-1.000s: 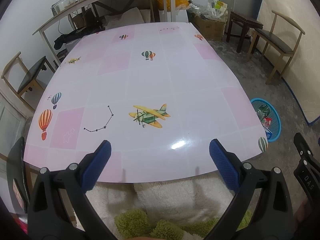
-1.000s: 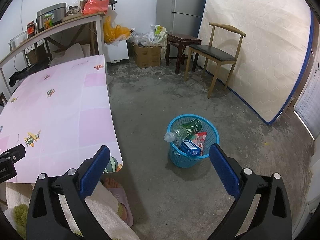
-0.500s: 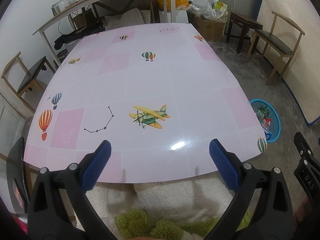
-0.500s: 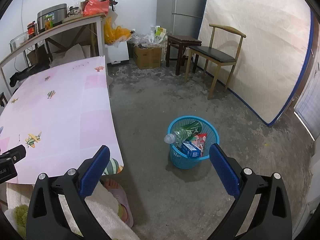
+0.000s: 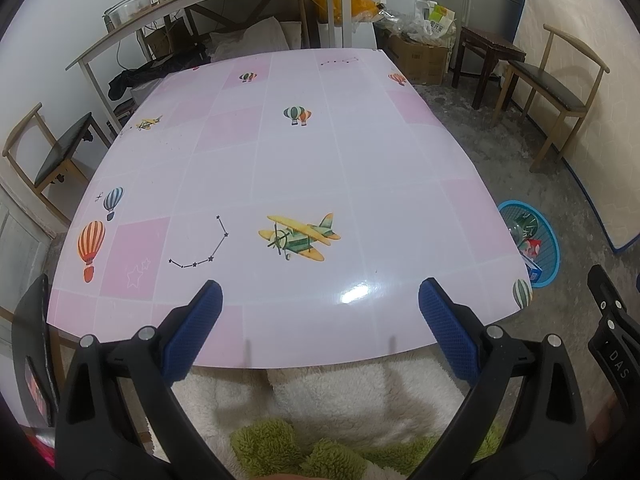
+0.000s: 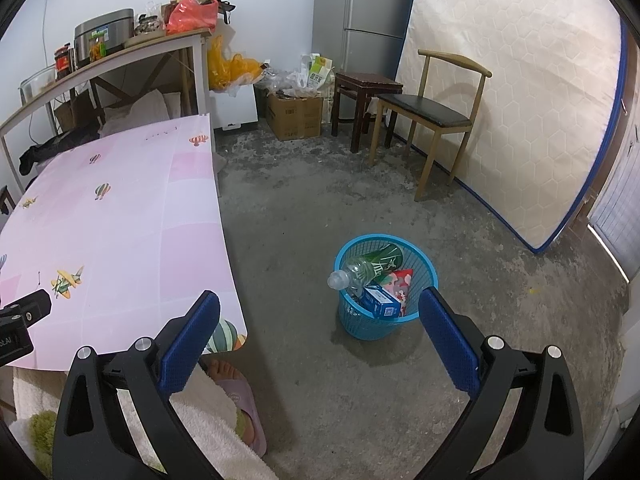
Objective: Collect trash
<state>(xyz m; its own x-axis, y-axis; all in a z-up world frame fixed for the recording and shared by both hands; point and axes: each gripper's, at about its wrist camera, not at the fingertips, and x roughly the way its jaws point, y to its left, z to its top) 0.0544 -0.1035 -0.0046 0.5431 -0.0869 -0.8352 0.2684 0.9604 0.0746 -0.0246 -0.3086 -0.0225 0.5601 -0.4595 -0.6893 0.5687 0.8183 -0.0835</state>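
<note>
A blue mesh trash basket (image 6: 425,258) stands on the concrete floor right of the table; it holds a green plastic bottle (image 6: 366,266), a blue box (image 6: 380,300) and a red wrapper (image 6: 401,282). My right gripper (image 6: 318,322) hangs open above the floor, with the basket just beyond and between its fingers. My left gripper (image 5: 318,314) is open over the near edge of the pink table (image 5: 280,168), nothing between its pads. The basket (image 5: 550,236) also shows at the right in the left wrist view, partly hidden by the table edge.
A person's foot in a purple slipper (image 6: 236,386) and a fluffy white garment (image 5: 320,400) are below the grippers. Wooden chairs (image 6: 436,112) (image 5: 52,152), a dark stool (image 6: 366,98), a cardboard box (image 6: 296,114), a shelf (image 6: 120,56) and a propped mattress (image 6: 516,100) ring the room.
The right wrist view has shifted slightly, so the basket sits a little lower and to the right. The left gripper has stayed still.
</note>
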